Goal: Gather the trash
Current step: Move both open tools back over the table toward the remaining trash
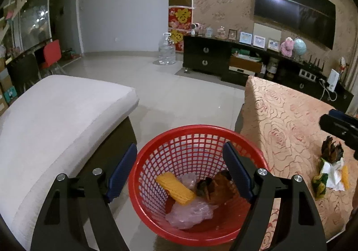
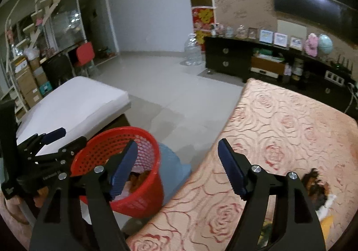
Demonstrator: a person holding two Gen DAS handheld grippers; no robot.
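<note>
1. The left gripper (image 1: 180, 168) is hovering directly above the red plastic mesh basket (image 1: 257, 155), its jaws standing apart and holding nothing.
2. Below those jaws, inside the basket, a yellow ribbed corn cob (image 1: 175, 188), a brown husk (image 1: 220, 188) and clear plastic film (image 1: 190, 215) are lying; the drop step appears complete.
3. The right gripper (image 2: 177, 167) is hanging over the near edge of the rose-patterned table cloth (image 2: 279, 121), jaws apart and empty.
4. Right of it, the remaining trash is waiting: a dark dried husk (image 1: 332, 150), crumpled white tissue (image 1: 333, 174) and a green wrapper (image 1: 321, 180).
5. The next move is probably calling for a rightward reach; nothing is lying in the way.
6. Beyond, a white cushion (image 1: 60, 112) is standing left of the basket.
</note>
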